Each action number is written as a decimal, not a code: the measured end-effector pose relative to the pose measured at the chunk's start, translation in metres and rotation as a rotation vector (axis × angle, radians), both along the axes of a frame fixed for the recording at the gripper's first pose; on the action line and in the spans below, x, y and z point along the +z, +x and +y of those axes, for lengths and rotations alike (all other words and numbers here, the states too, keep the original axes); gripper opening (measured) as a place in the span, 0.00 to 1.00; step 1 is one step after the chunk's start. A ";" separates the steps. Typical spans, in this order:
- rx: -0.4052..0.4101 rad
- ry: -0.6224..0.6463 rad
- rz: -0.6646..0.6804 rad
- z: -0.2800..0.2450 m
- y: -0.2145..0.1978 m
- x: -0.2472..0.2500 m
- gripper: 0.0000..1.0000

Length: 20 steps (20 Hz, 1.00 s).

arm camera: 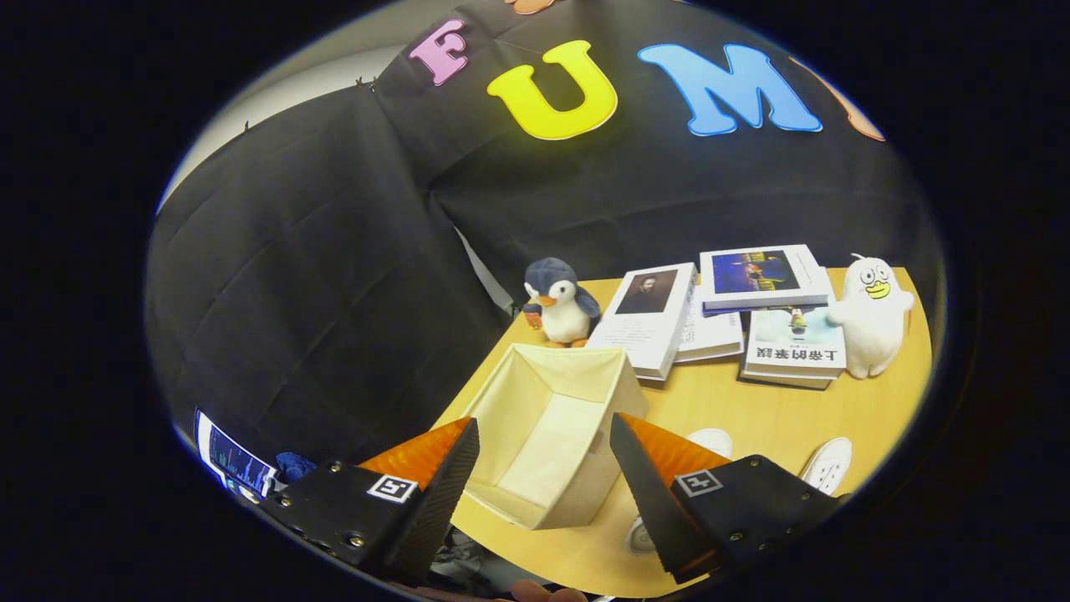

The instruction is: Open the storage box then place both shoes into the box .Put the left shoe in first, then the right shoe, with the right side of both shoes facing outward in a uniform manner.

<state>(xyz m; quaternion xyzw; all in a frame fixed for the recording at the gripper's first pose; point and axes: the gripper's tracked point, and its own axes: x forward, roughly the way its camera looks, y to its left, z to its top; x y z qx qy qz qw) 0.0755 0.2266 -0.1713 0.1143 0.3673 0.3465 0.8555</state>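
Storage box (552, 435) stands open on the desk (736, 410), seen between your hand-held gripper (543, 468) fingers, which are spread wide and hold nothing. What look like two white shoes (827, 464) lie beyond the right finger.

The right finger (669, 485) hides most of one shoe (710, 441) beside the box (547, 435). A second shoe (827, 464) is cut off at the edge.

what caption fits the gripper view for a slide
Open gripper hovers over the open, empty storage box, white shoes beside it.
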 end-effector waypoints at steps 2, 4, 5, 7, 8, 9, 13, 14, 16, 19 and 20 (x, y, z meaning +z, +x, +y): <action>-0.027 -0.035 -0.004 -0.018 0.002 -0.011 0.96; -0.065 -0.083 -0.015 -0.040 0.006 -0.024 0.96; -0.075 -0.101 -0.015 -0.047 0.005 -0.030 0.96; -0.092 -0.130 0.007 -0.062 0.001 -0.047 0.95; -0.097 -0.143 0.022 -0.067 -0.001 -0.057 0.95; -0.100 -0.158 0.036 -0.073 -0.002 -0.066 0.95; -0.105 -0.223 0.094 -0.094 -0.013 -0.105 0.95; -0.104 -0.238 0.102 -0.097 -0.016 -0.113 0.94; -0.100 -0.276 0.120 -0.104 -0.020 -0.131 0.95; -0.085 -0.302 0.147 -0.105 -0.025 -0.149 0.94; -0.081 -0.313 0.153 -0.106 -0.026 -0.156 0.94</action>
